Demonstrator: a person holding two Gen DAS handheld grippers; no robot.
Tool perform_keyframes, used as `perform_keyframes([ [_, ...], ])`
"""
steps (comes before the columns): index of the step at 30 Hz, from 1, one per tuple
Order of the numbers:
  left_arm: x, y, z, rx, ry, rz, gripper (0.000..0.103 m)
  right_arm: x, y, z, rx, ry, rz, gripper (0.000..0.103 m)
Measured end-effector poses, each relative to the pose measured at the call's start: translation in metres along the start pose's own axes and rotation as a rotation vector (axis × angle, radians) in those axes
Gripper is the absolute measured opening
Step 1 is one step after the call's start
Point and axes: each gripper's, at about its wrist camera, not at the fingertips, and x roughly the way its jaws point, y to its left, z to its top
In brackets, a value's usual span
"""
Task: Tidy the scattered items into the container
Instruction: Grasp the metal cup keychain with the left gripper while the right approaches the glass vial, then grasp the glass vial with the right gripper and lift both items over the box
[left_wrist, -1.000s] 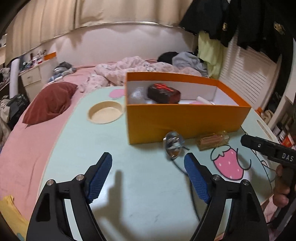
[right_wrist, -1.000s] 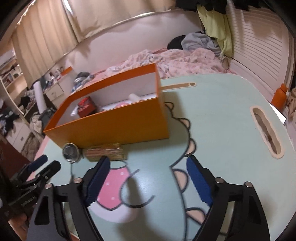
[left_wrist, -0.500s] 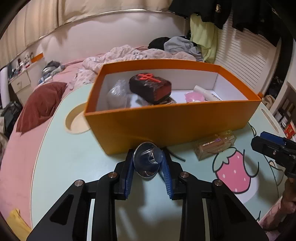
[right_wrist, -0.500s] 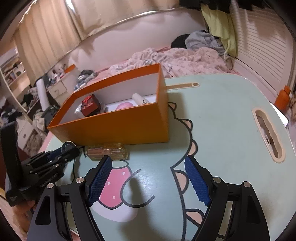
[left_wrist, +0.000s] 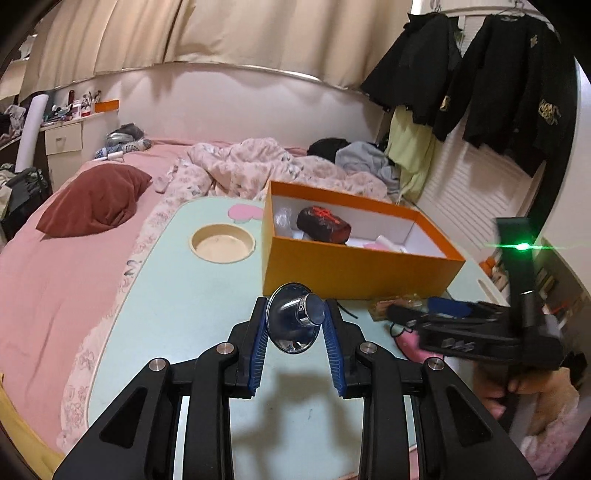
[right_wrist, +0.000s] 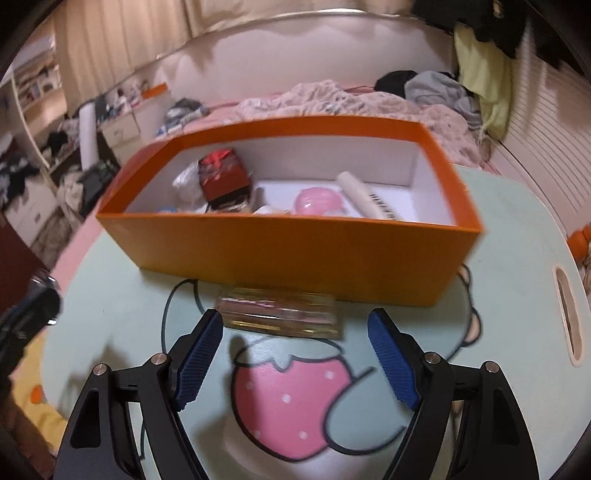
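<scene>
Nearest the left wrist camera, the left gripper (left_wrist: 295, 326) has its ribbed blue pads clamped on a shiny metal funnel-shaped piece (left_wrist: 295, 323), a chrome cone with a flared disc rim and a stubby flat-ended neck; it looks lifted clear of the table, in front of the orange box (right_wrist: 295, 251) and not yet over it. The right gripper (right_wrist: 295, 354) stands with its jaws wide and nothing between them, its textured blue pads flanking a clear plastic case (right_wrist: 280, 314) that lies flat just in front of the orange box's near wall, untouched as far as I can tell. That case is a rigid transparent oblong with gold and pinkish contents, though blur hides what they are. It rests on the mint-green table (right_wrist: 517, 236), a smooth printed top with a pink strawberry drawing.

Inside the orange box, a stiff cardboard carton with a white lining, already lie a dark red wrapped block (right_wrist: 221, 173), a crinkly clear bag (right_wrist: 186, 184), a pink round lid (right_wrist: 319, 199) and a cream tube (right_wrist: 369, 201). By my reading the tidying is well along: the funnel piece needs carrying in and the clear case needs picking up
</scene>
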Motion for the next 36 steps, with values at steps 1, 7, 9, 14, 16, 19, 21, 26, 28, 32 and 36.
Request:
perform_keyframes([
  [1,-0.001,0.001,0.000,0.001,-0.002,-0.006,0.030,0.002,0.004,0.000,-0.018,-0.008,-0.023,0.081],
  [7,0.001,0.000,-0.003,-0.001,0.002,-0.006,0.030,0.002,0.008,-0.005,-0.058,-0.031,-0.051,0.049],
  [9,0.001,-0.002,-0.003,-0.002,0.002,-0.001,0.030,-0.001,0.004,-0.007,-0.067,-0.023,-0.023,0.035],
  [14,0.003,-0.007,-0.001,0.005,0.007,-0.001,0.030,-0.005,-0.003,-0.011,-0.056,-0.040,0.005,0.032],
  [16,0.004,-0.009,-0.002,0.010,0.011,0.000,0.030,-0.006,-0.006,-0.011,-0.035,-0.030,0.038,0.036],
  [19,0.005,-0.008,-0.004,0.010,0.015,-0.001,0.030,-0.010,-0.013,-0.009,-0.003,-0.019,0.108,0.060],
  [21,0.006,-0.007,-0.004,0.005,0.016,0.001,0.030,-0.015,-0.014,-0.009,-0.012,-0.030,0.131,0.060],
  [26,0.005,-0.003,-0.004,-0.006,0.015,0.009,0.030,-0.020,-0.019,-0.003,-0.020,-0.053,0.149,0.064],
  [28,0.006,-0.003,-0.004,-0.006,0.017,0.007,0.030,-0.018,-0.019,0.000,-0.036,-0.038,0.181,0.064],
  [32,0.008,-0.006,-0.005,0.002,0.028,0.009,0.030,-0.011,-0.012,0.004,-0.085,-0.023,0.164,0.064],
  [36,0.008,-0.008,-0.007,0.007,0.029,0.001,0.030,0.000,0.003,-0.007,-0.171,0.004,0.070,0.056],
])
